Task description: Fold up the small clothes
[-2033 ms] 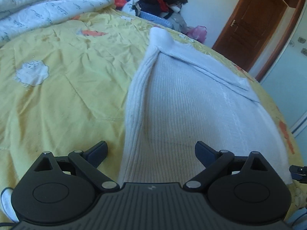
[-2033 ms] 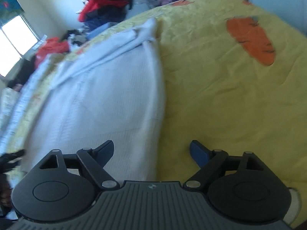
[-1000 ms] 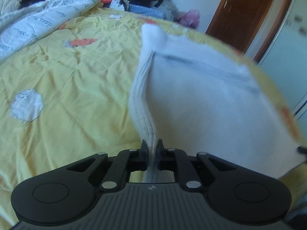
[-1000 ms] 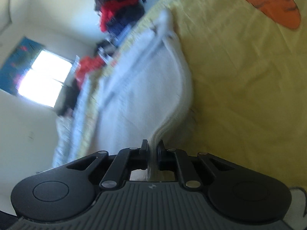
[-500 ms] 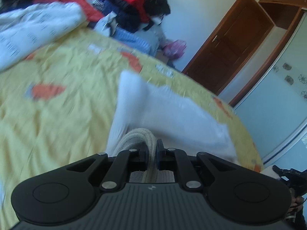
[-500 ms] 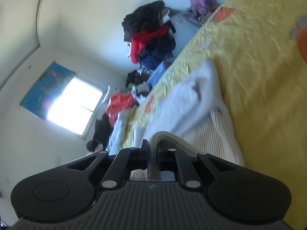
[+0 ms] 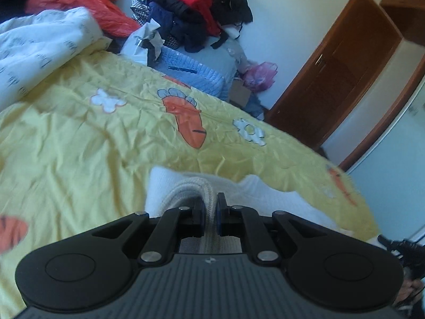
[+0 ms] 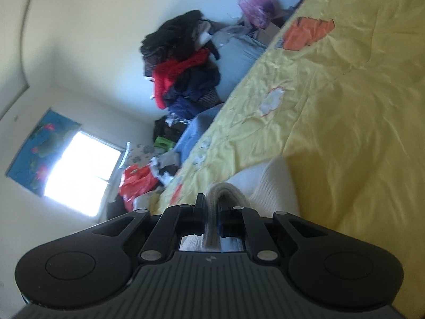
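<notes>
Both the left tool [image 7: 210,212] and right tool [image 8: 211,214], spread two seconds ago, now pinch the white sweater [image 7: 271,195], doubled over on the yellow bed [image 7: 79,146] near piled clothes [image 7: 191,18].

A yellow bedspread [image 7: 79,143] with orange carrot and white flower prints covers the near and middle ground. At far left lies a white patterned quilt [image 7: 39,53] with a red plastic bag [image 7: 87,2] behind it. A heap of red, navy and black clothes [image 7: 196,8] is piled against the far wall. A brown wooden door [image 7: 334,85] stands far right. A bright window [image 8: 79,170] shows beneath a blue picture [image 8: 39,143].
</notes>
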### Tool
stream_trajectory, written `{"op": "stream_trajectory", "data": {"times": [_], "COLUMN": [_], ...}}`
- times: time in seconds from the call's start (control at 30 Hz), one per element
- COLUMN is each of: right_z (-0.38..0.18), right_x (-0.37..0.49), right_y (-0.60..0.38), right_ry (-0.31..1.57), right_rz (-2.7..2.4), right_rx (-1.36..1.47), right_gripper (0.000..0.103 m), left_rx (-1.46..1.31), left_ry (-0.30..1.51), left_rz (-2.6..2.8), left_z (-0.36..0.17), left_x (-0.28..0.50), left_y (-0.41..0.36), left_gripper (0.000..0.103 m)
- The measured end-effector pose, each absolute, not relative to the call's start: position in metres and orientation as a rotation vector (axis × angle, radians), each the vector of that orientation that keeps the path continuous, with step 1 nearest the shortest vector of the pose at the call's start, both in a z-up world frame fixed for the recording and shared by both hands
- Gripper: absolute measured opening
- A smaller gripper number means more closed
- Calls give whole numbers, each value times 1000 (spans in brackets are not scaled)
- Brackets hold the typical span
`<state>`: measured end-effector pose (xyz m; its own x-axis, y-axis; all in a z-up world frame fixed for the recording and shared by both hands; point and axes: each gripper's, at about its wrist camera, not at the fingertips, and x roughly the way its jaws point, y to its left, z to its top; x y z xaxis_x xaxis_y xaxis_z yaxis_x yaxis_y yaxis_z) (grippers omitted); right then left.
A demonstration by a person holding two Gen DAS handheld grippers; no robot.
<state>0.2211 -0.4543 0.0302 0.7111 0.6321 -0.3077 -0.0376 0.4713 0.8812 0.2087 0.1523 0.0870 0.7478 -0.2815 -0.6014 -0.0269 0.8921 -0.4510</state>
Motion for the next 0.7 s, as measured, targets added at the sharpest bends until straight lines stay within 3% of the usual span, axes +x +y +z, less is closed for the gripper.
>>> {"op": "stream_trajectory", "data": {"times": [0.33,0.4,0.43,0.47,0.5,0.53,0.63,0.7], "right_z": [-24,-25,-22,-14,-4,7,34,42], "right_x": [275,277,275,270,264,256,221,195], "right_y": [-457,-453,-451,-449,-448,-446,-446,-449], "right_ry": [717,726,722,701,671,640,595,598], "right_rz": [346,326,319,309,319,326,343,345], "right_rx": [1144,1160,1154,1130,1095,1049,922,901], "right_gripper": [16,40,46,57,70,76,77,77], "left_rx": [-591,-596,-626,-661,-677,-674,-668,-666], "left_ry": [704,740,764,766,750,728,626,553], "left_rz": [-103,-73,-56,-60,-84,-100,-47,-4], "left_z": [52,47,46,48,51,57,82,95], "left_x": [279,283,282,277,270,262,232,206], "left_y": [163,161,163,165,168,172,191,204], "left_gripper": [9,10,13,17,29,45,82,84]}}
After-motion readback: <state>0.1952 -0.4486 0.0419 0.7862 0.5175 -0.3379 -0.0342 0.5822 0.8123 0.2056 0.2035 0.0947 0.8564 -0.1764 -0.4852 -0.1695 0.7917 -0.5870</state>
